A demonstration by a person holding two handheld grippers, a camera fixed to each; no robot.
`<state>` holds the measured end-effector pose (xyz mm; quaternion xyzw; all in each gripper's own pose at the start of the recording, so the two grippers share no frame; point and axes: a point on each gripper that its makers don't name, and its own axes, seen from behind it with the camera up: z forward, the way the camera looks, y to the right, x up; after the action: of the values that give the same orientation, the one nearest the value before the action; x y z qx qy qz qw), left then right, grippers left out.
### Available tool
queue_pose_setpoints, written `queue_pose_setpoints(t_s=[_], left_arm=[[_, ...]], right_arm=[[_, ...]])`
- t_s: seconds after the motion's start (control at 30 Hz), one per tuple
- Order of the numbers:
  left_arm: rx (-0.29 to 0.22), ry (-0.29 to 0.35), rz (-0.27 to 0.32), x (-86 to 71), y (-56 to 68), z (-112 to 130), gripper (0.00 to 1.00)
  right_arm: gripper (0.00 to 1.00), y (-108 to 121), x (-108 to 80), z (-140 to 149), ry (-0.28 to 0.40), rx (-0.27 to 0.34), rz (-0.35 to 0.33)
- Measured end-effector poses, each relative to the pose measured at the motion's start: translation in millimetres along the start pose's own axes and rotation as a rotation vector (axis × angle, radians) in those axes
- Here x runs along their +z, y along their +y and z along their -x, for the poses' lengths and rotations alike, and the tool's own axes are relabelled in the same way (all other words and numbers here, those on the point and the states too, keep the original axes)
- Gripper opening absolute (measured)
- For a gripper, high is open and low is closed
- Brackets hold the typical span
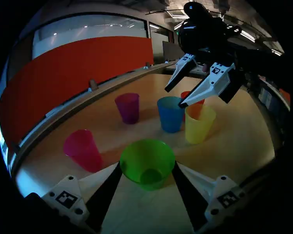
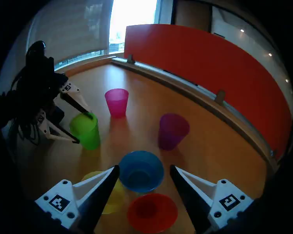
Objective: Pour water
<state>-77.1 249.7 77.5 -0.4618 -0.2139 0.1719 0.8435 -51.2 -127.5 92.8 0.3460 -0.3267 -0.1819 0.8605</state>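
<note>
Wooden table point(image 1: 240, 128) before an orange partition point(image 1: 80, 66), six plastic cups standing. Nearest, the left gripper point(image 1: 146, 164) straddles the green cup point(image 1: 147, 156), fingers at its sides; whether they press I cannot tell. The right gripper point(image 2: 143, 167) is spread wide, with the blue cup point(image 2: 141, 173) between its fingers. The cups look light, thin, slick and squashy: grip mid-wall, gently.

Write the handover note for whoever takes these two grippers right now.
Left gripper: fingers bracket the green cup, which stands upright on the table; grip unclear.
Right gripper: open over the blue cup, holding nothing.
Yellow cup and orange cup stand beside the blue one; purple cup and pink cup stand farther off.
Done: no pour seen; all cups upright.
To do: secure a cup, lift, pour.
</note>
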Motion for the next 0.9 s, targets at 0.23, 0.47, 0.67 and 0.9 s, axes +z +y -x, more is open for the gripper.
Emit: queue_pose_setpoints(t_s=[0.23,0.47,0.67,0.9], left_arm=[[0.012,0.007,0.000,0.2,0.3,0,0.86],[0.034,0.011,-0.006,-3.1,3.0,-3,0.86],[0.024,0.023,-0.010,-7.3,2.1,-6,0.86],[0.018,0.032,-0.017,-14.1,-0.4,-8,0.86]], right_arm=[[1.00,-1,1.2,0,-0.002,-0.002,-0.001],[1.00,-1,1.5,-1,-0.011,-0.004,-0.003],[1.00,-5,3.2,-1,-0.020,-0.004,-0.010],[1.00,-6,6.8,3,-0.044,-0.002,-0.003]])
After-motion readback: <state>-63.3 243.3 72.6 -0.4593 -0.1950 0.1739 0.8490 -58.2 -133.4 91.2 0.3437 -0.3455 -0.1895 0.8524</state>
